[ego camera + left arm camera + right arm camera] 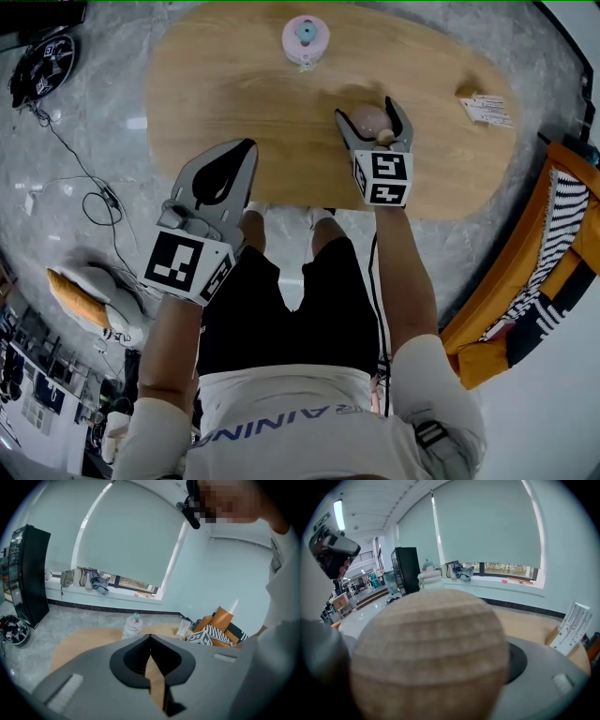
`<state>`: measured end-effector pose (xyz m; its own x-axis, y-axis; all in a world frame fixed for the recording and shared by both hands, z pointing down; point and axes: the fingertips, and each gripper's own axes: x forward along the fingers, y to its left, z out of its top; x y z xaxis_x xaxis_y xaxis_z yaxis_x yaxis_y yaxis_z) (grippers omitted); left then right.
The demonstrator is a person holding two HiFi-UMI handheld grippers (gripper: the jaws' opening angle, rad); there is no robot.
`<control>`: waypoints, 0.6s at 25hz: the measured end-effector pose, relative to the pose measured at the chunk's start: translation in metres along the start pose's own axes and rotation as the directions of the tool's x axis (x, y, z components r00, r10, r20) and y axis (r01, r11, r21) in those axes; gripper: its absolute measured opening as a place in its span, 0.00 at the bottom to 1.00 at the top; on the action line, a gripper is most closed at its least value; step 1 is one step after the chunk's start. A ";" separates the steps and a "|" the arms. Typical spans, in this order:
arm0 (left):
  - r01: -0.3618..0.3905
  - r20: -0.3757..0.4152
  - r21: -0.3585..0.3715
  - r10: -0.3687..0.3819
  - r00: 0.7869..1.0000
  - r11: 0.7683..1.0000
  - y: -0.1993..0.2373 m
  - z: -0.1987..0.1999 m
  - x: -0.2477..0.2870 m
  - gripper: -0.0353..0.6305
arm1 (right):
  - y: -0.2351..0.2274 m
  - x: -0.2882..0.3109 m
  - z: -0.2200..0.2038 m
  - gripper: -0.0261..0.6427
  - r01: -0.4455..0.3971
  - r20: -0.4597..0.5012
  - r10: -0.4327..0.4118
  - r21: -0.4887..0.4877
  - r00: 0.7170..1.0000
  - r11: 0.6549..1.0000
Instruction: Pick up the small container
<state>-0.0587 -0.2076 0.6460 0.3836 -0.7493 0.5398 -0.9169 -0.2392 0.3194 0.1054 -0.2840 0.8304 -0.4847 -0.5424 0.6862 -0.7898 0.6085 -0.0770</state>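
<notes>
Right gripper (366,109): jaws standing wide, gripping the small round pinkish container with a ribbed wooden lid (429,653), over the oval wooden counter (234,94).
Left gripper (150,638): jaws meeting tip to tip, holding nothing.

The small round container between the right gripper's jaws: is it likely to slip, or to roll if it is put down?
The small container looks nearly ball-shaped, so it would probably roll on the table if released. Its fine ridges may give the right gripper some grip, though the curved sides could slip out.
</notes>
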 end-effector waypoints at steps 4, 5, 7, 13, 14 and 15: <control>0.008 0.030 0.006 -0.008 1.000 1.000 -0.007 0.019 -0.006 0.06 | 0.005 -0.033 0.042 0.69 -0.019 0.041 0.019 -0.004 0.999 1.000; 0.010 0.038 0.007 -0.010 0.999 1.000 -0.009 0.024 -0.008 0.06 | 0.006 -0.042 0.053 0.69 -0.025 0.049 0.025 -0.002 0.998 1.000; 0.013 0.056 0.011 -0.014 0.998 1.000 -0.015 0.036 -0.013 0.06 | 0.009 -0.062 0.073 0.69 -0.036 0.064 0.036 0.010 0.997 0.999; 0.020 0.133 0.022 -0.023 0.991 1.000 -0.035 0.089 -0.032 0.06 | 0.014 -0.131 0.136 0.69 -0.056 0.095 0.055 0.008 0.994 0.998; 0.024 0.147 0.029 -0.028 0.989 0.999 -0.039 0.098 -0.035 0.06 | 0.014 -0.143 0.146 0.69 -0.052 0.100 0.051 0.004 0.994 0.999; 0.028 0.160 0.035 -0.033 0.986 0.999 -0.043 0.107 -0.039 0.06 | 0.014 -0.155 0.156 0.69 -0.045 0.105 0.045 0.001 0.993 0.999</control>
<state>-0.0459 -0.2340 0.5272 0.3909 -0.8304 0.3971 -0.9092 -0.2812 0.3070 0.1104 -0.2817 0.6101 -0.5563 -0.5726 0.6023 -0.7677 0.6315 -0.1088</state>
